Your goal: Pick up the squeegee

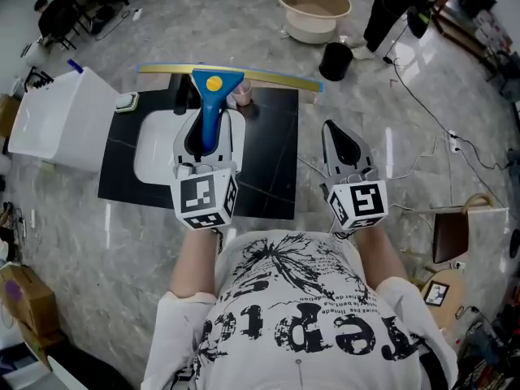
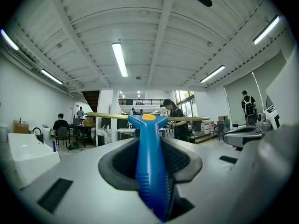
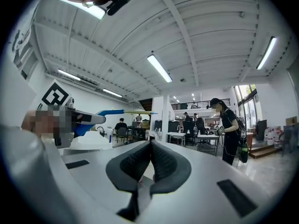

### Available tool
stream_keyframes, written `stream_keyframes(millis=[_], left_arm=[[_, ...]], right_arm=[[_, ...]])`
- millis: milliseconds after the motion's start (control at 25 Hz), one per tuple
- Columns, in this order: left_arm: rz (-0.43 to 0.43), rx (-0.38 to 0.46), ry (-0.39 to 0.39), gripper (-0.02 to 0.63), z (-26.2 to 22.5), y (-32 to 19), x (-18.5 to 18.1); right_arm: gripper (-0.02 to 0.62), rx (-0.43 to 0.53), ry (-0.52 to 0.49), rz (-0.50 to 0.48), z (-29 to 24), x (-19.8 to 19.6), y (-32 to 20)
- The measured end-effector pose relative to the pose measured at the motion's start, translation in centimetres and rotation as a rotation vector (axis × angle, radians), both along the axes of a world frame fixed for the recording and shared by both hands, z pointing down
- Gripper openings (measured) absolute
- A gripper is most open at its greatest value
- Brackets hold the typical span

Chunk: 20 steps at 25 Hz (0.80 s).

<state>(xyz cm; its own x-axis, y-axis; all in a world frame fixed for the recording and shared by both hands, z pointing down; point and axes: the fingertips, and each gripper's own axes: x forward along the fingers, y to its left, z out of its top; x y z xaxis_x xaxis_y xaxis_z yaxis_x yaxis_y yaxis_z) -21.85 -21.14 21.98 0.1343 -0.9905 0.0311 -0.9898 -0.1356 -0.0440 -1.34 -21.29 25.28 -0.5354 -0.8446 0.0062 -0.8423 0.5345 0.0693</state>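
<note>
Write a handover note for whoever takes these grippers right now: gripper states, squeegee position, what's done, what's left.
Left gripper: shut on the squeegee by its blue handle, with the blade crosswise at the far end.
Right gripper: shut, empty, off to the side.
The squeegee is held in the air over the black mat.
Done: pickup looks complete.
Left: just hold it firm.

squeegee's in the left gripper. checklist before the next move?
1. Grip: left gripper shut on squeegee handle: ok.
2. Handle centred between the jaws: ok.
3. Blade roughly level: ok.
4. Squeegee lifted off the black mat: ok, left gripper view shows only room behind it.
5. Spare hand: right gripper empty, jaws together: ok.
6. Hold tight enough for a fast swing: cannot tell.
</note>
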Motion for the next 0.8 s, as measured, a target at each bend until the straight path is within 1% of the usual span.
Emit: stream_keyframes(millis=[200, 400, 600, 800], left_arm=[[0.011, 0.004, 0.021, 0.146, -0.3, 0.0, -0.8], [0.024, 0.0, 0.018, 0.146, 0.1, 0.3, -1.1], [0.025, 0.005, -0.007, 0.146, 0.3, 0.3, -1.1], [0.028, -0.002, 0.003, 0.146, 0.7, 0.5, -1.1]], right_arm=[[0.012, -0.006, 0.006, -0.005, -0.2, -1.1, -0.3], [0.012, -0.012, 0.011, -0.01, 0.1, -1.7, 0.0], [0.012, -0.017, 0.025, -0.016, 0.2, -2.2, 0.2], [0.012, -0.004, 0.03, -0.013, 0.3, -2.2, 0.6]])
